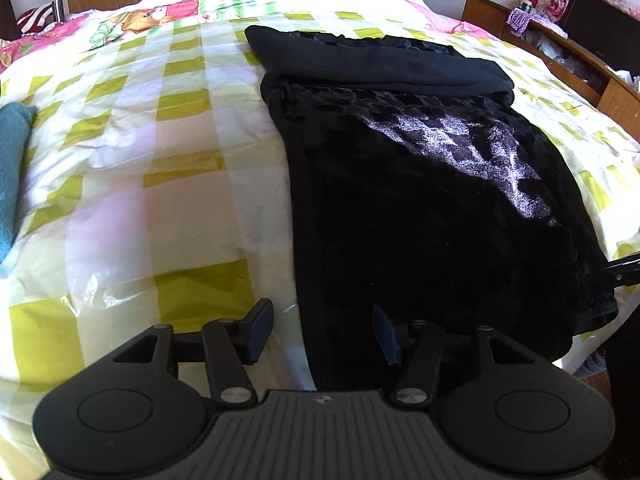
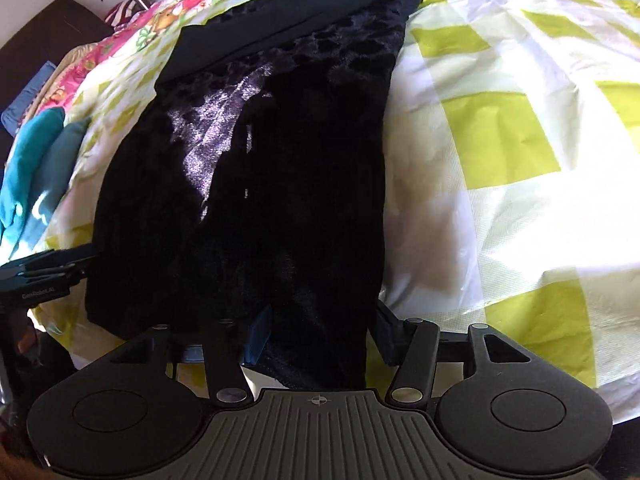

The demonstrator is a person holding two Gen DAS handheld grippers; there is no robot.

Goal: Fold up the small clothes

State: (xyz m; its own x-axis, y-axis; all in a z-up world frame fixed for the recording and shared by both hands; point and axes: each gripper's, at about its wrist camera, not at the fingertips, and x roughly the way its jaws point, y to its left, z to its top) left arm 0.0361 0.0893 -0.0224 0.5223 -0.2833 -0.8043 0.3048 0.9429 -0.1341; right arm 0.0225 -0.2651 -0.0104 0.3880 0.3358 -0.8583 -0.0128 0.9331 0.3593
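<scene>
Black velvet garment (image 1: 420, 200) lay flat on green-and-white checked bedspread (image 1: 160, 140). Our left gripper (image 1: 320, 334) and right gripper (image 2: 318, 336): fingers spread wide, straddling garment's near edge, gripping nothing.

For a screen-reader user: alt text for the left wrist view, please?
A black velvety garment lies flat on a bed with a yellow-checked cover, its far end folded over. The open left gripper straddles its near left edge; a teal cloth lies far left.
</scene>
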